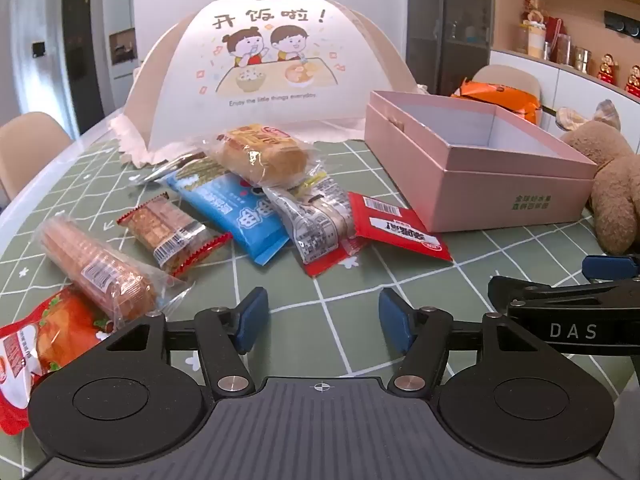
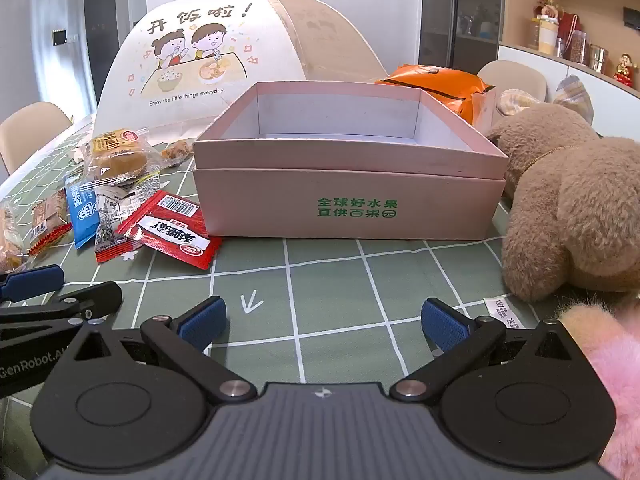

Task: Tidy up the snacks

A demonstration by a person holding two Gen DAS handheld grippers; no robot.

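Snacks lay in a loose overlapping pile on the green checked tabletop [image 1: 352, 320], left of the pink box [image 1: 480, 172]. Left wrist view: bread packet [image 1: 262, 156] on top at the back, blue packet [image 1: 236, 216] beneath it, red packet [image 1: 400, 226] nearest the box, biscuit roll [image 1: 96, 268] at the left. Left tool [image 1: 324, 320] low over bare tabletop, fingers apart, holding nothing. Right wrist view: box [image 2: 348, 200] directly ahead, open-topped, interior showing nothing; red packet [image 2: 172, 232] just beside its left corner; brown plush toy [image 2: 572, 208] against its right side. Right tool [image 2: 324, 324] fingers apart, holding nothing.
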